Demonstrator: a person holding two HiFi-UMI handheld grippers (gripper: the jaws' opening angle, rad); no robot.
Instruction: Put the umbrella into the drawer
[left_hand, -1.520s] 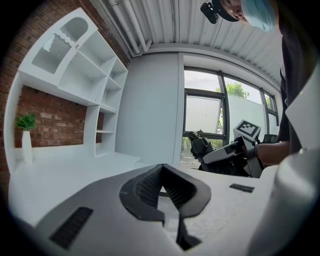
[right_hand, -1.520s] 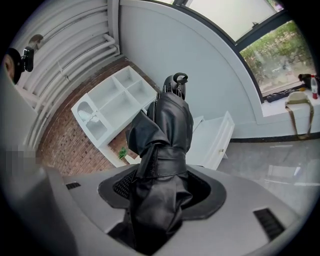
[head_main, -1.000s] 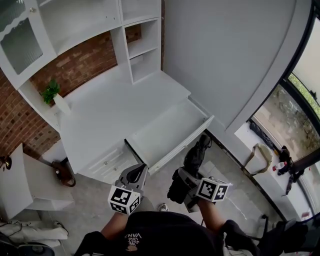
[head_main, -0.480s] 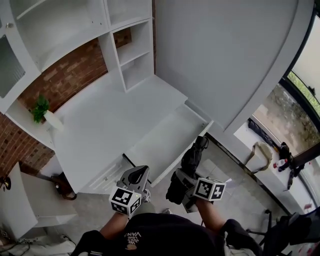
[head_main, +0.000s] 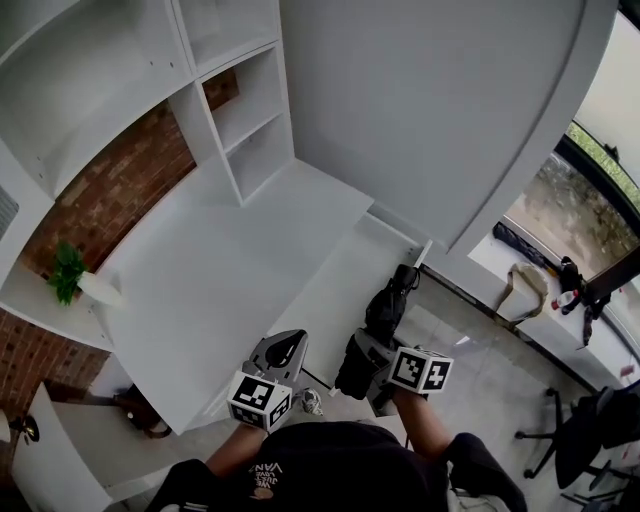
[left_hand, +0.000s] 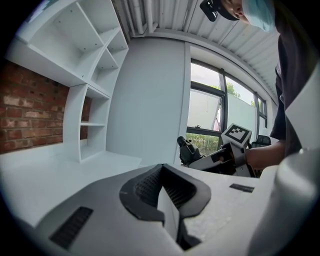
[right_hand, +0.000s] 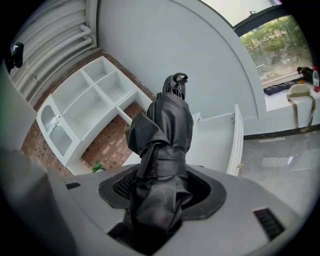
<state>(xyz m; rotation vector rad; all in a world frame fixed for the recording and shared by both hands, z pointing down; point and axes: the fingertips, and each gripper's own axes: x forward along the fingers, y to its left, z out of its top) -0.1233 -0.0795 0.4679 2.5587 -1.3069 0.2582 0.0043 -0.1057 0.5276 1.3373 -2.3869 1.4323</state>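
A folded black umbrella (head_main: 386, 308) (right_hand: 167, 132) sticks out of my right gripper (head_main: 366, 352) (right_hand: 161, 200), whose jaws are shut on its lower part. Its strap end points at the open white drawer (head_main: 345, 285) (right_hand: 212, 145) under the desk top. The drawer's front panel (head_main: 424, 251) stands just beyond the umbrella's tip. My left gripper (head_main: 284, 347) (left_hand: 167, 196) hovers beside the right one at the desk's near edge, jaws together with nothing in them. The left gripper view shows the umbrella (left_hand: 188, 149) off to its right.
The white desk (head_main: 220, 270) carries a shelf unit (head_main: 245, 125) at the back, against a brick wall. A potted plant (head_main: 68, 272) stands at the far left. To the right are a curved white wall, a window sill with a bag (head_main: 514, 285), and an office chair (head_main: 590, 440).
Both grippers have moved forward together toward the desk. The desk and open drawer sit closer beneath them, and the umbrella's tip now reaches the drawer's front corner.
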